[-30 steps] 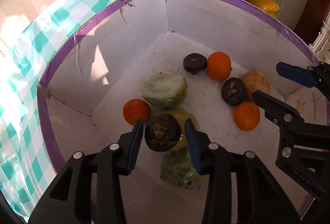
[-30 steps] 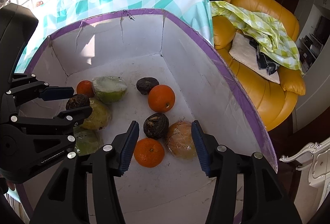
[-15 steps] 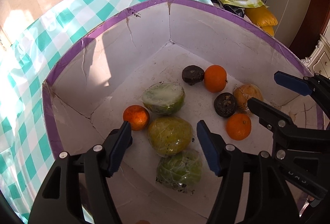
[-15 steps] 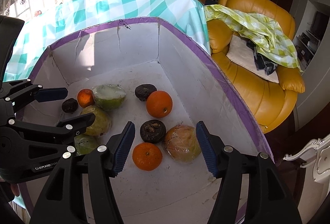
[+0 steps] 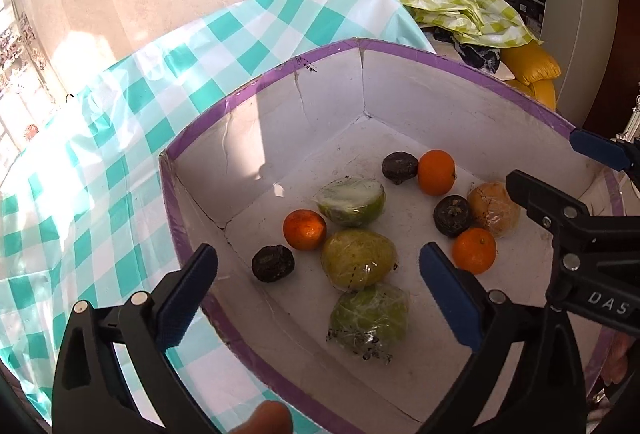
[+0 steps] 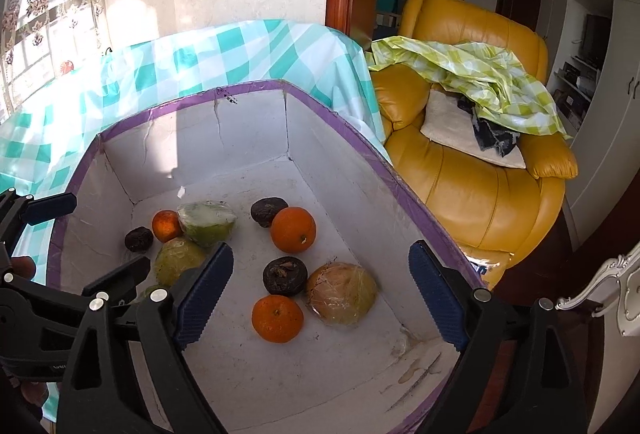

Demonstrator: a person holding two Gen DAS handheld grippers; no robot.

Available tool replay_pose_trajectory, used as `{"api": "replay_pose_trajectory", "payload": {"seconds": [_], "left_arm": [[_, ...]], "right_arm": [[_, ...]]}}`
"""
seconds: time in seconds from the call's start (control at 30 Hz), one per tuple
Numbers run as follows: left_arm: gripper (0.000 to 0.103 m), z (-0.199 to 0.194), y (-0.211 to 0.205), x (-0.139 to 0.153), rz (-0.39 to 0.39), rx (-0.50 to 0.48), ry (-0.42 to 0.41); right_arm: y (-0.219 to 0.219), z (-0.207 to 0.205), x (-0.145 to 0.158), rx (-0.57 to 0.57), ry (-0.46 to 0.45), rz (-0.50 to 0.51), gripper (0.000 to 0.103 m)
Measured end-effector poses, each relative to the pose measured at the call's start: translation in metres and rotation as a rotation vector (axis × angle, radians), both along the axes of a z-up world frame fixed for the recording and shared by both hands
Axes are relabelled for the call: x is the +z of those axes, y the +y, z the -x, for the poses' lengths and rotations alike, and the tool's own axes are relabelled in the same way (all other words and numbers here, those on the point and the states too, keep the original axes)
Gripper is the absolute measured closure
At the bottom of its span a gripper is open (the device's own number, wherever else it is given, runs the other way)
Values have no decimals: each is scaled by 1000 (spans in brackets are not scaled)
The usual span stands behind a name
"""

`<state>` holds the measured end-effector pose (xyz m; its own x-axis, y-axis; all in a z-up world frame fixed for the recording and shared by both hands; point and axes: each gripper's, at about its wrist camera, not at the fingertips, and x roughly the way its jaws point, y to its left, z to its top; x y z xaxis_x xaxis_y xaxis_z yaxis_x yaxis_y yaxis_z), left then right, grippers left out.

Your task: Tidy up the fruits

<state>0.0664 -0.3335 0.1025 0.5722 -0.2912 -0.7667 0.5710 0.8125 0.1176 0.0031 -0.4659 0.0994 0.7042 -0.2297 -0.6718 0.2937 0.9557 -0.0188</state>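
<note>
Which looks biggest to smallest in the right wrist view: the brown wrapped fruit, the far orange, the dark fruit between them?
1. brown wrapped fruit
2. far orange
3. dark fruit

The wrapped fruit lies nearer the camera, which flatters it.

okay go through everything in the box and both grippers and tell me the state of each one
Left gripper: open, nothing between the fingers; jaws have just been opening.
Right gripper: open, empty; jaws have just been opening.
Box: open-topped, holding all the fruit.
Three oranges: loose, unwrapped.
Three dark fruits: loose on the floor.
Three green fruits: plastic-wrapped.
Tan fruit: plastic-wrapped.
</note>
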Motion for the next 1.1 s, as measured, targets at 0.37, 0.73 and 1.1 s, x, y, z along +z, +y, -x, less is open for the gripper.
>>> {"api": "replay_pose_trajectory", "payload": {"seconds": [0.37,0.73,1.1], "left_arm": [[2,16,-7,10,70,-36,27],[2,15,-6,8,22,2,7],[2,10,2,10,17,19,-10]], "right_arm": [[-7,24,19,-43,-38,13,16],[-13,20,6,-38,0,-43,16],[-15,16,0,-36,16,-58,16]]}}
